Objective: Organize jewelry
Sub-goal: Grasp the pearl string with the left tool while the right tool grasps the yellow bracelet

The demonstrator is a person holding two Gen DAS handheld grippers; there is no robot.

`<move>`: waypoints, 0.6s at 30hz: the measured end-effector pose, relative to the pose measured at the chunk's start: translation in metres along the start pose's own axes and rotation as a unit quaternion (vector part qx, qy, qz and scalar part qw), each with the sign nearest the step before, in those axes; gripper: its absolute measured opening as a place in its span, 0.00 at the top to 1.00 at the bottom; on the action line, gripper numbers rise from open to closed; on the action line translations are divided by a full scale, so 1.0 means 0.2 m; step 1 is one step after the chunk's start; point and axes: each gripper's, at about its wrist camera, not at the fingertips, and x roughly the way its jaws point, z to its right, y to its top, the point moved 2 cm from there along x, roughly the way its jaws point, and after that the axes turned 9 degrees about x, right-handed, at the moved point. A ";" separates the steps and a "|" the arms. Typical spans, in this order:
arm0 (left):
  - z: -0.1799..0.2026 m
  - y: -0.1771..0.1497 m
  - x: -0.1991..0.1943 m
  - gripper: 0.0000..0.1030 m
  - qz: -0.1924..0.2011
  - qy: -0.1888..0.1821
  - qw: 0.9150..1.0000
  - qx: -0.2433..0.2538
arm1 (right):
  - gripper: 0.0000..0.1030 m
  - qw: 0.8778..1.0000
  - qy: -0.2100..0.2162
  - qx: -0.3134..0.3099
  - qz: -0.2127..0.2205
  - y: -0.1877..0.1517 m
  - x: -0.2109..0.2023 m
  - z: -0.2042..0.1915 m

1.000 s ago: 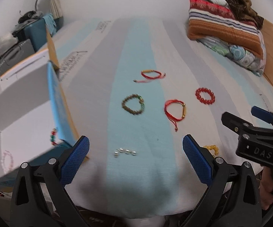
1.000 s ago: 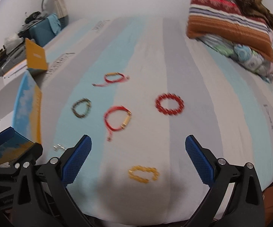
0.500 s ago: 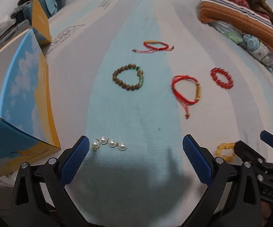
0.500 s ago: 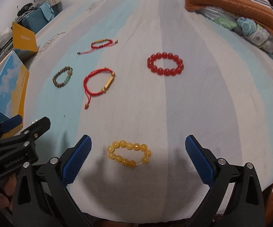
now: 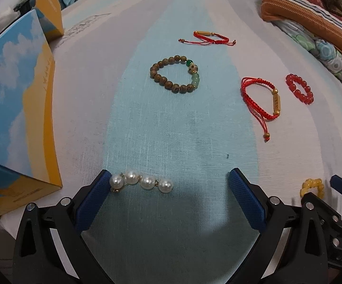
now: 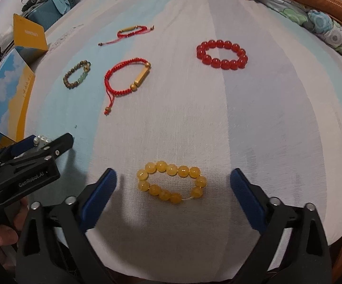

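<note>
— Pearls first: where does the pearl strand (image 5: 141, 181) lie?
— On the bed (image 5: 171, 123), between the wide-spread fingers of the left hand-held gripper (image 5: 168, 195), its end touching the left pad, just right of the blue-and-yellow box (image 5: 19, 118).
— And the right hand-held gripper (image 6: 173, 195)?
— Also wide apart, flanking the yellow bead bracelet (image 6: 171, 181), touching nothing.
— Everything else?
— Beyond the pearls sits the wooden bead bracelet (image 5: 174, 74); right of that the red cord bracelet with gold tube (image 5: 263, 100), then the red bead bracelet (image 5: 299, 88). Farthest, a second red cord bracelet (image 5: 209, 38).
</note>
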 end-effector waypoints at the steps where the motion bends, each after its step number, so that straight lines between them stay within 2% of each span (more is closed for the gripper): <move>1: 0.00 0.00 0.00 0.07 0.000 -0.002 1.000 -0.002 | 0.19 1.000 0.000 0.001 -0.004 0.00 0.01 0.00; 5: -0.03 -0.01 0.01 0.14 -0.007 -0.005 1.000 -0.007 | 0.28 1.000 -0.009 0.001 -0.012 -0.01 0.05 0.00; 10: -0.06 -0.01 0.01 0.33 -0.016 0.001 1.000 -0.011 | 0.40 1.000 -0.012 0.004 -0.009 -0.01 0.05 0.01; 14: -0.06 -0.02 0.00 0.43 -0.016 0.007 1.000 -0.003 | 0.46 1.000 -0.016 0.003 -0.007 -0.01 0.05 0.01; 18: -0.06 -0.03 -0.02 0.57 -0.016 0.005 1.000 0.000 | 0.56 1.000 -0.021 -0.002 -0.004 -0.02 0.05 0.01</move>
